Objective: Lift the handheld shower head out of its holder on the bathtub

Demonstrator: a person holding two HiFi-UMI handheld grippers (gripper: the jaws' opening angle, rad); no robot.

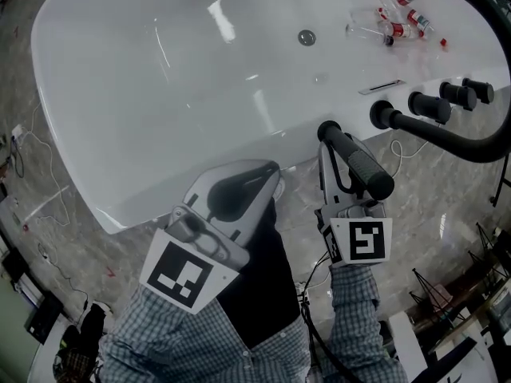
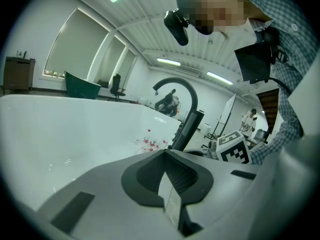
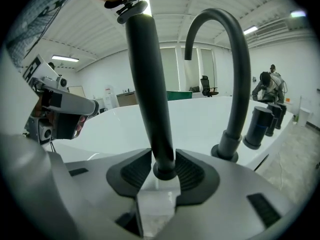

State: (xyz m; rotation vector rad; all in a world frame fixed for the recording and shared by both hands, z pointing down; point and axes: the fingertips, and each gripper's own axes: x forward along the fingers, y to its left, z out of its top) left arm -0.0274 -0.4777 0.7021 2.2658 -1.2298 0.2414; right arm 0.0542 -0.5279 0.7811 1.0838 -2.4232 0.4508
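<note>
1. Where the person leans over the near rim of the tub, two checked sleeves reach forward, each ending in a hand-held gripper.
2. Nearest on the left, the left hand-held gripper (image 2: 167, 159) hovers over the rim. Its jaws are drawn together with nothing between them, and it plays no part yet.
3. Just to its right, the right hand-held gripper (image 3: 161, 168) has its jaws spread wide. The black handle of the handheld shower head (image 3: 147, 84) stands between the ribbed pads, low down near its foot. The pads sit just beside the handle and do not appear to press on it.
4. The shower head stands in its holder (image 1: 328, 128) on the rim of the white bathtub (image 1: 144, 78) and is not yet lifted.
5. The step in hand looks like the grasp. To do it well, centre the handle between the pads and close squarely until both pads bear on it. Then draw it up along its own line so it does not bind in the holder. A grip this low may let the tall handle tip, so a firm squeeze should help.
6. Further right along the rim stand an arched black spout (image 3: 235, 59) and a row of black knobs (image 1: 431, 106). The lift should keep clear of the spout.
7. Farthest away, inside the tub, lie a drain (image 1: 306, 37) and several small bottles (image 1: 399, 22).
</note>
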